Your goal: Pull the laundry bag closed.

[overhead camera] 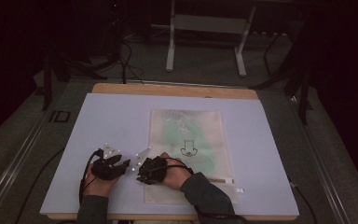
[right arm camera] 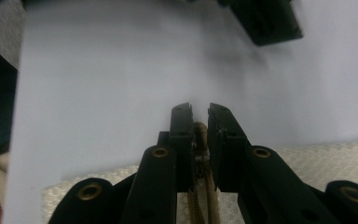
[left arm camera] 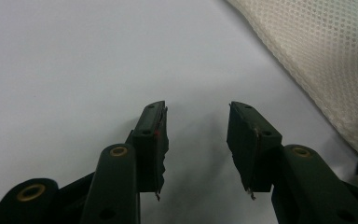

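A pale mesh zip bag (overhead camera: 186, 133) with something green inside lies flat on the white board (overhead camera: 112, 116). At its near left edge my right gripper (overhead camera: 141, 175) is shut on the bag's brown zipper pull (right arm camera: 200, 133), with the zipper tape running back between the jaws over the mesh (right arm camera: 307, 154). My left gripper (overhead camera: 123, 164) rests just to the left, jaws open over bare board. In the left gripper view it (left arm camera: 196, 109) holds nothing, and the mesh bag (left arm camera: 317, 51) lies off to its right. The two grippers are nearly touching.
The board sits on a wooden tabletop (overhead camera: 168, 89). A metal stand (overhead camera: 205, 23) and cables are on the dark floor beyond. A jaw of the other gripper (right arm camera: 270, 21) shows at the top of the right gripper view. Bare board stretches left of the bag.
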